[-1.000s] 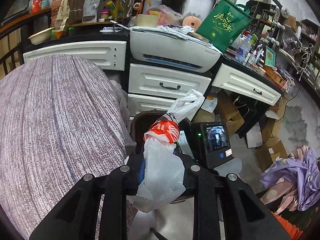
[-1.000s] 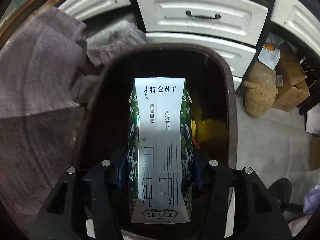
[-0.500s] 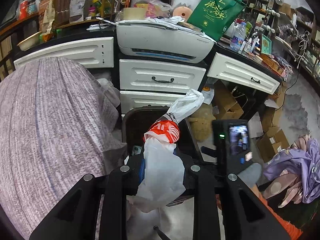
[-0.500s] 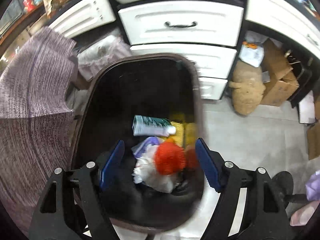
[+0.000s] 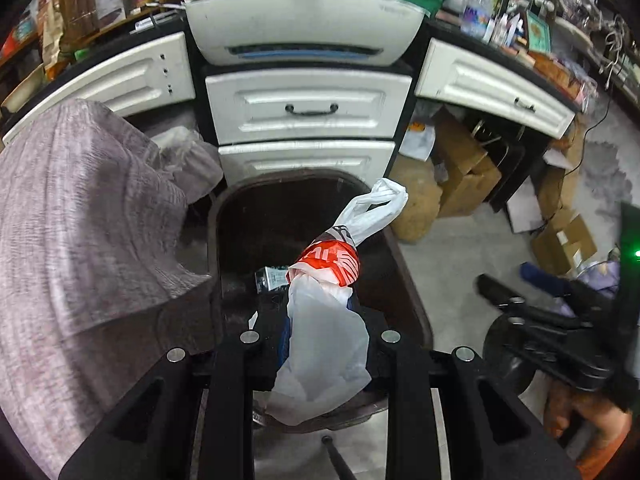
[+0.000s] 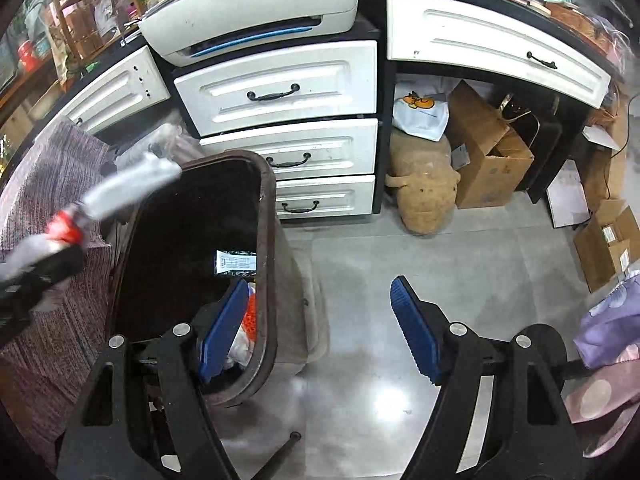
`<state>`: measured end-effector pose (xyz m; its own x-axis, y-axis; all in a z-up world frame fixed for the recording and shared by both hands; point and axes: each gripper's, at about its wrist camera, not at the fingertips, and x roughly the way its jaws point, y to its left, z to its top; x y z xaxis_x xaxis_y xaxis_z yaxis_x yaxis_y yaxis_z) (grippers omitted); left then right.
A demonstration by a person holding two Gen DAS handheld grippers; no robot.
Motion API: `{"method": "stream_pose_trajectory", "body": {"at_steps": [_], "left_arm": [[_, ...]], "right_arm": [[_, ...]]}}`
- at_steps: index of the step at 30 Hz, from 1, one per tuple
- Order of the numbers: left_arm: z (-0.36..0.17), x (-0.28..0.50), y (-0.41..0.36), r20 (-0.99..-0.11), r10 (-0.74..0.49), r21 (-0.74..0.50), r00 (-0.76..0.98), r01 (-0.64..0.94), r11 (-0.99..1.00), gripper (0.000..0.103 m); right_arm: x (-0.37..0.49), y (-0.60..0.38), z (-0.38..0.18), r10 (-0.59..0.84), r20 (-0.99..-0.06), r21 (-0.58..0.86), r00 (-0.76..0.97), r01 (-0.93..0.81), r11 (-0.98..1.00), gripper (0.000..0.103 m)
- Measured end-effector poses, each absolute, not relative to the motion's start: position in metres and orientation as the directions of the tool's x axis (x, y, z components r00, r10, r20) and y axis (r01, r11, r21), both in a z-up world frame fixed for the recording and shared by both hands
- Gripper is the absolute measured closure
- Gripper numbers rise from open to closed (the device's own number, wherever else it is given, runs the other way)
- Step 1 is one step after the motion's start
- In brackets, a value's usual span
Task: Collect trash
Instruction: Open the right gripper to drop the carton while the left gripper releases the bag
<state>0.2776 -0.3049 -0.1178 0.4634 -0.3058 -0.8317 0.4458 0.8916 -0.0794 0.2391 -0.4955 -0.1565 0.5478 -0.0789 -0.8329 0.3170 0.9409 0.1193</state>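
My left gripper (image 5: 320, 344) is shut on a white plastic bag with a red band (image 5: 326, 320) and holds it over the dark brown trash bin (image 5: 404, 276). The bag also shows blurred at the left of the right wrist view (image 6: 112, 196). A milk carton (image 6: 236, 262) lies inside the bin (image 6: 266, 240) with other trash (image 6: 244, 336); the carton also shows in the left wrist view (image 5: 272, 278). My right gripper (image 6: 318, 328) is open and empty, its left blue pad (image 6: 224, 328) over the bin's rim and its right pad above the floor.
White drawers (image 6: 280, 92) and a printer (image 6: 256, 4) stand behind the bin. A purple-grey cloth-covered surface (image 5: 76, 240) lies left of it. Cardboard boxes (image 6: 488, 156) and a tan stuffed toy (image 6: 424, 188) sit on the grey floor (image 6: 460, 280) to the right.
My right gripper opened and dropped the milk carton into the bin, then drew back to the right. My left gripper moved over the bin with the bag still in it.
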Motion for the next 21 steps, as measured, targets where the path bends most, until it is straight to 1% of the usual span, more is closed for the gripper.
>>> {"method": "stream_pose_trajectory", "body": {"at_steps": [5,7,8,10,12,13,14,15,17,18,21], "left_arm": [[-0.135,0.288,-0.307,-0.853,-0.267,-0.059,0.448,0.426,0.903,0.079],[-0.14,0.291,-0.307,-0.86,-0.255,-0.053,0.442,0.421,0.906,0.077],[-0.143,0.292,-0.308,-0.864,-0.255,-0.055,0.434,0.423,0.904,0.075],[-0.145,0.293,-0.311,-0.867,-0.254,-0.051,0.428,0.431,0.901,0.064],[-0.145,0.29,-0.313,-0.861,-0.252,-0.039,0.442,0.436,0.899,0.036],[-0.143,0.288,-0.313,-0.854,-0.254,-0.036,0.454,0.436,0.899,0.03],[-0.141,0.286,-0.313,-0.848,-0.256,-0.034,0.465,0.434,0.9,0.021],[-0.139,0.284,-0.313,-0.844,-0.261,-0.037,0.469,0.434,0.9,0.016],[-0.134,0.28,-0.314,-0.836,-0.277,-0.051,0.473,0.437,0.898,0.012],[-0.131,0.277,-0.314,-0.833,-0.286,-0.058,0.473,0.439,0.896,0.01],[-0.122,0.269,-0.313,-0.823,-0.309,-0.076,0.477,0.447,0.891,0.009]], "right_arm": [[0.234,-0.496,-0.15,-0.08,-0.824,0.122,0.561,0.313,0.942,0.03],[0.233,-0.496,-0.149,-0.078,-0.824,0.122,0.562,0.311,0.942,0.03],[0.232,-0.496,-0.149,-0.075,-0.823,0.126,0.563,0.309,0.943,0.03],[0.231,-0.496,-0.148,-0.076,-0.823,0.125,0.563,0.309,0.943,0.03],[0.23,-0.496,-0.145,-0.078,-0.821,0.125,0.565,0.313,0.942,0.03],[0.229,-0.498,-0.143,-0.08,-0.82,0.128,0.567,0.316,0.94,0.03],[0.228,-0.499,-0.142,-0.082,-0.819,0.127,0.568,0.319,0.939,0.03],[0.228,-0.5,-0.14,-0.086,-0.819,0.124,0.568,0.321,0.939,0.029],[0.227,-0.503,-0.136,-0.103,-0.814,0.114,0.571,0.331,0.937,0.025],[0.226,-0.505,-0.133,-0.11,-0.811,0.112,0.575,0.337,0.935,0.024],[0.223,-0.507,-0.125,-0.12,-0.802,0.113,0.585,0.346,0.931,0.022]]}}
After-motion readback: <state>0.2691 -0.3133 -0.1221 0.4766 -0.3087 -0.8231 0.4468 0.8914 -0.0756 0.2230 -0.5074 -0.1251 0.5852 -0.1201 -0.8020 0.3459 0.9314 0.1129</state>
